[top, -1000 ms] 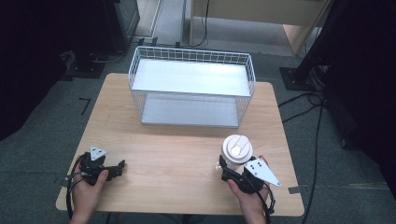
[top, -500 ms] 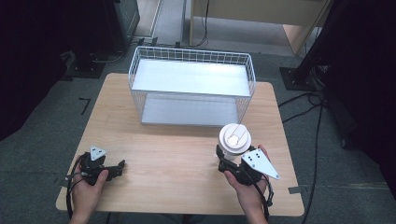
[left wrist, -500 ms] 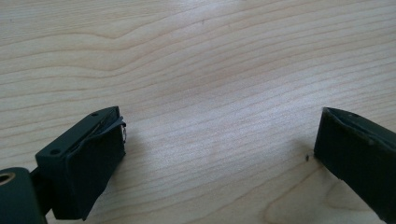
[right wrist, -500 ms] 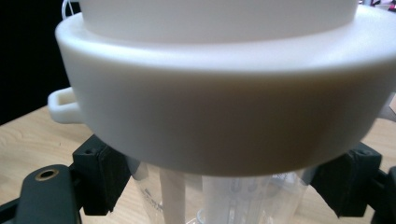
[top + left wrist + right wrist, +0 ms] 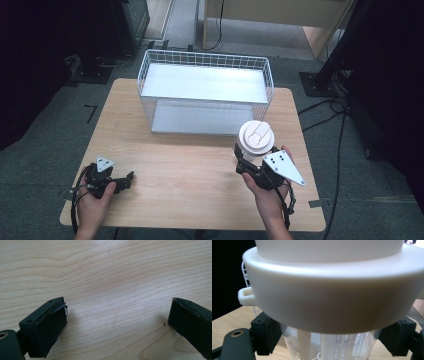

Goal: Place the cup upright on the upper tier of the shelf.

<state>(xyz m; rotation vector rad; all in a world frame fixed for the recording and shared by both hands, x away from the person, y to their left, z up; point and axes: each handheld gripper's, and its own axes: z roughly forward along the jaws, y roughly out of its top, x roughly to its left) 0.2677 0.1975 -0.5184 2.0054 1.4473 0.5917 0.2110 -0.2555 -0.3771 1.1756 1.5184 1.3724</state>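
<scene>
The right gripper [image 5: 248, 161] has carried the lidded cup [image 5: 255, 137] nearer the wire basket [image 5: 206, 90], jaws clamped on its clear body. The left gripper [image 5: 120, 180] stays low at the table [image 5: 190, 165], jaws wide and empty.

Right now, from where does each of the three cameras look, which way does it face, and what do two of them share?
High view: above the person's side, facing forward and down on the wooden table; both hands enter below.
Left gripper view: on the left gripper, facing bare wood between its open jaws.
Right gripper view: on the right gripper, facing the clear plastic cup with white lid between its jaws.
High and right gripper views share that cup and the white wire basket.
</scene>
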